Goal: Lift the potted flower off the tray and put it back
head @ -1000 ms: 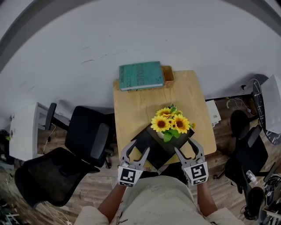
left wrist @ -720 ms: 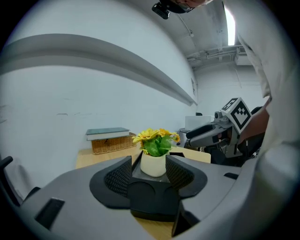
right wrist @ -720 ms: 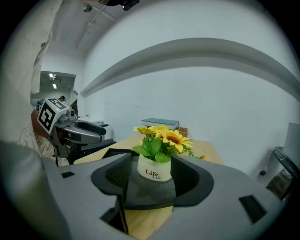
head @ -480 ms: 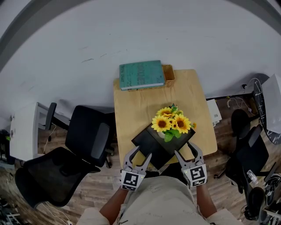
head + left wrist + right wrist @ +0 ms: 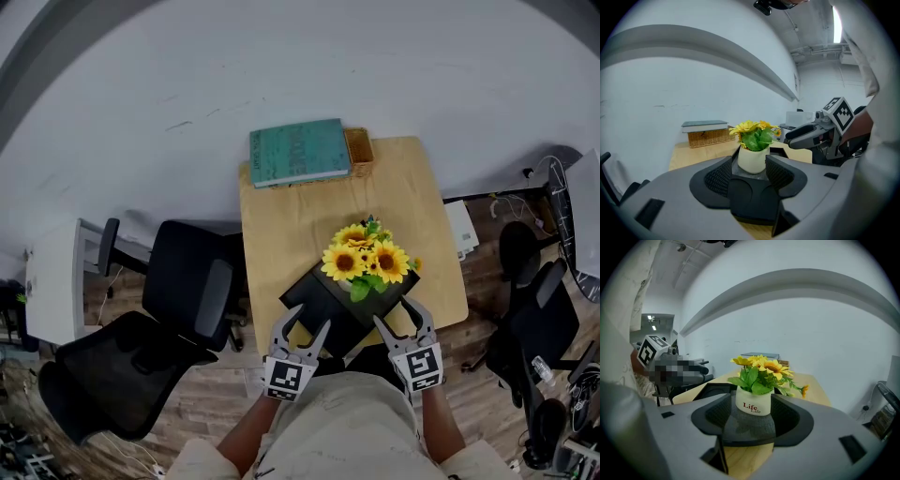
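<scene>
Pale wall and wood floor frame a small wooden counter (image 5: 300, 225), where a black tray (image 5: 319, 305) near its front edge carries the potted flower (image 5: 366, 264). Left tongs (image 5: 310, 318) and right tongs (image 5: 396, 313) both hover wide open and empty at the tray's near edges. Its white pot (image 5: 753, 406) looks stiff, smooth, light and top-heavy, so the safest hold is probably on the pot's wall, below the soft leaves (image 5: 752, 378).
</scene>
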`<move>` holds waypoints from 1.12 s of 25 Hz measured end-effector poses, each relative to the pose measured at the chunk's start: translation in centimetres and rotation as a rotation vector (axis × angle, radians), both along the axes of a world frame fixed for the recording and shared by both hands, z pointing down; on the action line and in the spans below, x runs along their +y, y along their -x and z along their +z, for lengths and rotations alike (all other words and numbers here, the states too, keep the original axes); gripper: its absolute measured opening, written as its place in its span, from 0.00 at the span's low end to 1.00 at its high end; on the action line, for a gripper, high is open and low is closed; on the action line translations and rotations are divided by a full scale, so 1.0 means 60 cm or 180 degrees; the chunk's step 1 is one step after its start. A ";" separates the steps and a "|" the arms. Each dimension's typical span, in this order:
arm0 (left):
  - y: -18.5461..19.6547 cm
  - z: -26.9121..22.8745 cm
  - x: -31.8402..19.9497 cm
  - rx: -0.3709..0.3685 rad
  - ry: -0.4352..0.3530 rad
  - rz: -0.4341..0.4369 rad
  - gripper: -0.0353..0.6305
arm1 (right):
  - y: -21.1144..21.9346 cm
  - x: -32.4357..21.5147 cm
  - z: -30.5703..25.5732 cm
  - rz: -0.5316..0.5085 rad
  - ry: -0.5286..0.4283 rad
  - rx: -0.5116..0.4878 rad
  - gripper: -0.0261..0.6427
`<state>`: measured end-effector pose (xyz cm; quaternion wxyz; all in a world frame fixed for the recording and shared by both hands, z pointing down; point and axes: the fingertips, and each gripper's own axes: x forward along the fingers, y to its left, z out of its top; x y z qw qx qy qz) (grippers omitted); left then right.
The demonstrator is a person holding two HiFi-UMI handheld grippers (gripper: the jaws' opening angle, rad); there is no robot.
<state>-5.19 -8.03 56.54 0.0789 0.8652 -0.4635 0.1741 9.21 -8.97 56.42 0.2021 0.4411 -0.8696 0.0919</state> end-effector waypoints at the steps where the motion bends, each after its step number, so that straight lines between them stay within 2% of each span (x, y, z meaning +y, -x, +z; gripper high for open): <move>1: -0.005 0.000 -0.003 -0.0002 0.0009 0.0015 0.38 | 0.002 -0.003 0.002 -0.0020 0.0009 0.0004 0.43; 12: -0.050 0.033 -0.040 -0.0210 0.0204 0.0217 0.40 | -0.005 -0.041 0.036 -0.0243 0.0196 0.0001 0.47; 19: -0.070 0.065 -0.060 -0.0348 0.0439 0.0318 0.43 | -0.009 -0.065 0.065 -0.0479 0.0350 0.0054 0.51; 28: -0.091 0.095 -0.090 -0.0442 0.0638 0.0287 0.43 | -0.003 -0.108 0.093 -0.0819 0.0432 0.0154 0.53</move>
